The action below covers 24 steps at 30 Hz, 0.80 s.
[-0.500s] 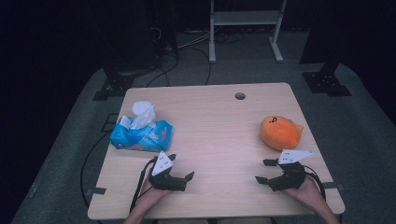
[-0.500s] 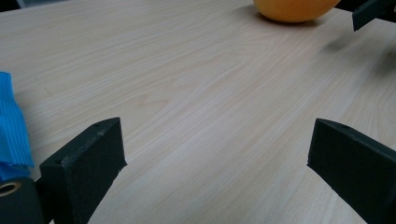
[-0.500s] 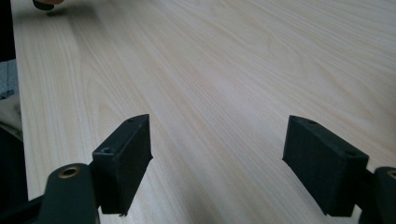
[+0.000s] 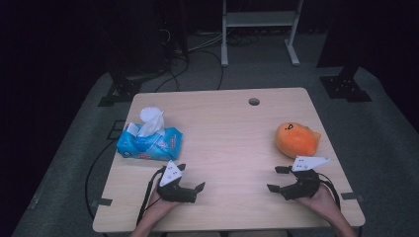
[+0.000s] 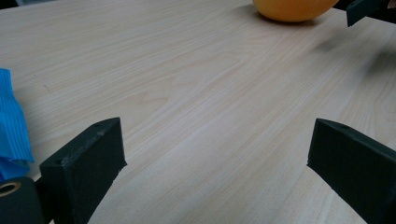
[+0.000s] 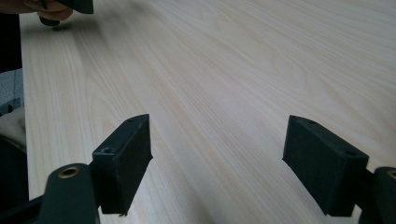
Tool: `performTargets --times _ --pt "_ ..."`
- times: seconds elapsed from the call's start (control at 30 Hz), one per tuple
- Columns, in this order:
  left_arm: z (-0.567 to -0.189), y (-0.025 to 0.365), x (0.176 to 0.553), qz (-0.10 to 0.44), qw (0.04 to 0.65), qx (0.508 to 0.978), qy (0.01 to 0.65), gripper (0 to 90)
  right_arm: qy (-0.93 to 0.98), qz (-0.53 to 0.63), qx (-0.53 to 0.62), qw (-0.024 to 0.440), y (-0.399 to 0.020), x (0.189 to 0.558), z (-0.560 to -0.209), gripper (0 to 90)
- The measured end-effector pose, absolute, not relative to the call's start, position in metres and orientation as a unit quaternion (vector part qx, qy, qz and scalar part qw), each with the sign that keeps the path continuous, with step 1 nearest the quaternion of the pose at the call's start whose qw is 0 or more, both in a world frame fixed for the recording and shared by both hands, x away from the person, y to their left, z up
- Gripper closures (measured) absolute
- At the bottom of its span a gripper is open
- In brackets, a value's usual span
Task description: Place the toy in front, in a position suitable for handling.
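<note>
My left gripper rests low over the near left of the wooden table, jaws spread wide with bare wood between them. My right gripper sits at the near right, also open and holding nothing. A blue tissue pack with a white tissue sticking up lies just beyond the left gripper; its blue edge shows beside the left jaw. An orange plush toy lies just past the right gripper, and its underside appears far across the table in the left gripper view.
A round cable hole is near the table's far edge. Cables and a white metal stand are on the grey floor behind the table. The other hand shows at the top left of the right gripper view.
</note>
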<state>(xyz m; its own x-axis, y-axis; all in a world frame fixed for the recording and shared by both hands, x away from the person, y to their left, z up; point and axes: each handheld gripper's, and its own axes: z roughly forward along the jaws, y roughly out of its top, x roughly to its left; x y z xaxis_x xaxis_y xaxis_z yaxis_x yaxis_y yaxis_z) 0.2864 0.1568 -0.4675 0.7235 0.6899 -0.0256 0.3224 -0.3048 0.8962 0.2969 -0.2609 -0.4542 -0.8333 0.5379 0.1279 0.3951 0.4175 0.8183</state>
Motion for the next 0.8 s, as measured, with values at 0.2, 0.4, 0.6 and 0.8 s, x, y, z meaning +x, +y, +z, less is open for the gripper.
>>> performTargets --times 0.2,0.4,0.6,0.8 --pt "-0.469 0.156 0.286 0.185 0.493 0.787 0.322 2.9 0.836 0.470 0.273 0.078 -0.253 0.300 -0.450 22.4" --pt "-0.467 0.155 0.285 0.189 0.493 0.785 0.324 2.9 0.833 0.474 0.272 0.091 -0.252 0.308 -0.440 21.8" --pt "-0.469 0.156 0.287 0.184 0.492 0.785 0.328 2.9 0.825 0.481 0.280 0.101 -0.259 0.323 -0.430 21.8" --pt "-0.470 0.155 0.287 0.185 0.491 0.786 0.328 2.9 0.822 0.481 0.281 0.117 -0.265 0.335 -0.416 21.8"
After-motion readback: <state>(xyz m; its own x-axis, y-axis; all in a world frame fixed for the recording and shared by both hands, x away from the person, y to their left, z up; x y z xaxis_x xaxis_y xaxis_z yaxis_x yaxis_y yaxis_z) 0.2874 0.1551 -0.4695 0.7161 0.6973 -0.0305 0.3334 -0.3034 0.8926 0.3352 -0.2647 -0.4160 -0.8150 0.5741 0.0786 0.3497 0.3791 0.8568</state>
